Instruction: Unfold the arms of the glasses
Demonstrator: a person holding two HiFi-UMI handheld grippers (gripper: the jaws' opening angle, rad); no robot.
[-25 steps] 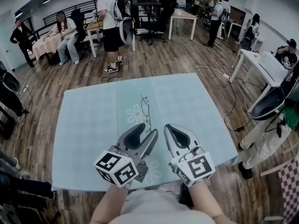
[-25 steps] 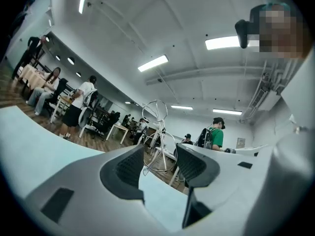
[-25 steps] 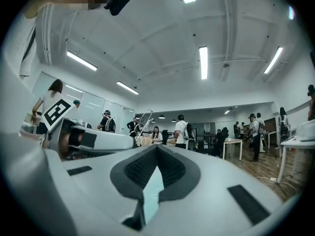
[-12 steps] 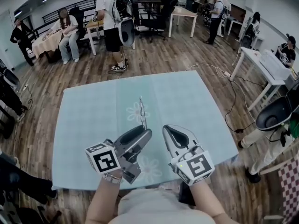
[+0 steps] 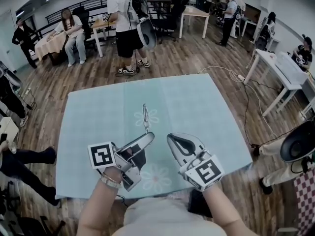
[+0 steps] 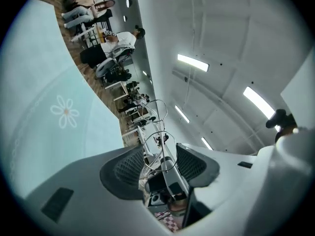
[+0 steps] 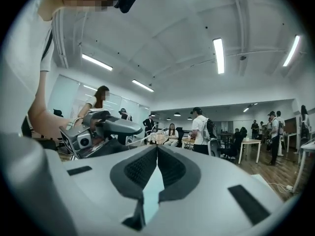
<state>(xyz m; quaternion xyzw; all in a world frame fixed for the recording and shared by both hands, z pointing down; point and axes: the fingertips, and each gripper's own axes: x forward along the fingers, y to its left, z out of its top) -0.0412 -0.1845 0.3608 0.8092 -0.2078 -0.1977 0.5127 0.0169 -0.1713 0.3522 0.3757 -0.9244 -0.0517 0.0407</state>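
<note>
Thin wire-frame glasses stick out over the pale blue tablecloth, standing edge-on. My left gripper lies rolled onto its side, shut on their near end. In the left gripper view the two wire rims run out from between the ribbed pads of the left gripper. My right gripper hovers just to the right, shut with nothing in it. In the right gripper view the jaws of the right gripper meet, and the left gripper and the glasses' wire show at the left.
The tablecloth carries daisy prints. A person with a backpack stands on the wood floor beyond the table's far edge. White tables and a cable are at the right. Seated people are at the back left.
My left gripper has rolled about its own axis, swinging its marker cube to the left, and the glasses have turned from lying flat to edge-on. The right gripper has stayed put. The standing person stepped right.
</note>
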